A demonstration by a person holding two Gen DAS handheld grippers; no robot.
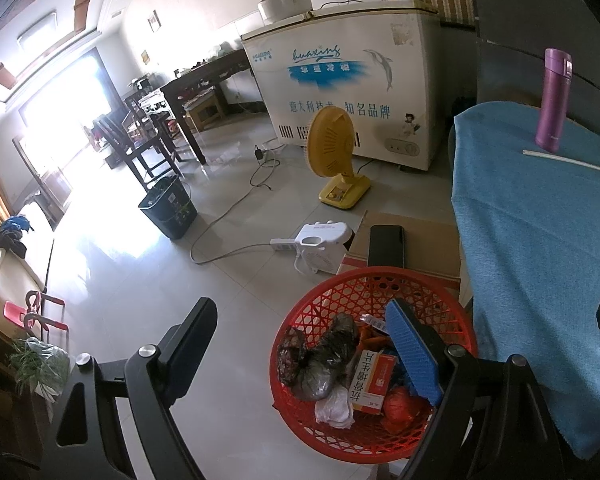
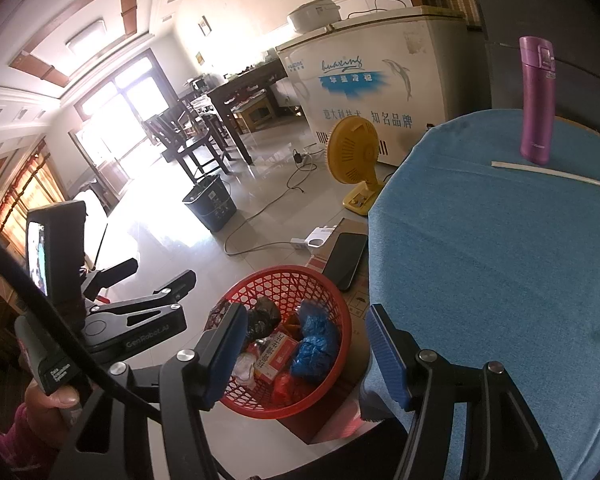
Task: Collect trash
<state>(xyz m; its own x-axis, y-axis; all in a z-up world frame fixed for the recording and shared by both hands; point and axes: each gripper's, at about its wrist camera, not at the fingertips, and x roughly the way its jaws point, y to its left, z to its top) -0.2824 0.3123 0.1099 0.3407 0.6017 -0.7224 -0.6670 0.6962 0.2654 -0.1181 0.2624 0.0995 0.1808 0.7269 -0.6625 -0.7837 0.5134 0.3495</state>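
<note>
A red plastic basket (image 1: pixel 452 312) sits on the floor beside the table and holds trash: a dark crumpled bag (image 1: pixel 324 356), an orange and white box (image 1: pixel 374 380), white paper and a red wrapper. In the right wrist view the basket (image 2: pixel 332 280) also holds a blue crumpled bag (image 2: pixel 314 344). My left gripper (image 1: pixel 300 356) is open and empty above the basket's near rim. My right gripper (image 2: pixel 306 356) is open and empty over the basket. The left gripper also shows in the right wrist view (image 2: pixel 156 280).
A round table with a blue cloth (image 2: pixel 500 260) carries a purple flask (image 2: pixel 536 100) and a white strip (image 2: pixel 552 174). A cardboard box with a black phone (image 2: pixel 346 254) stands behind the basket. A yellow fan (image 1: pixel 336 152), white appliance (image 1: pixel 320 244), cables, dark bin (image 1: pixel 168 212) and a freezer (image 1: pixel 352 76) stand beyond.
</note>
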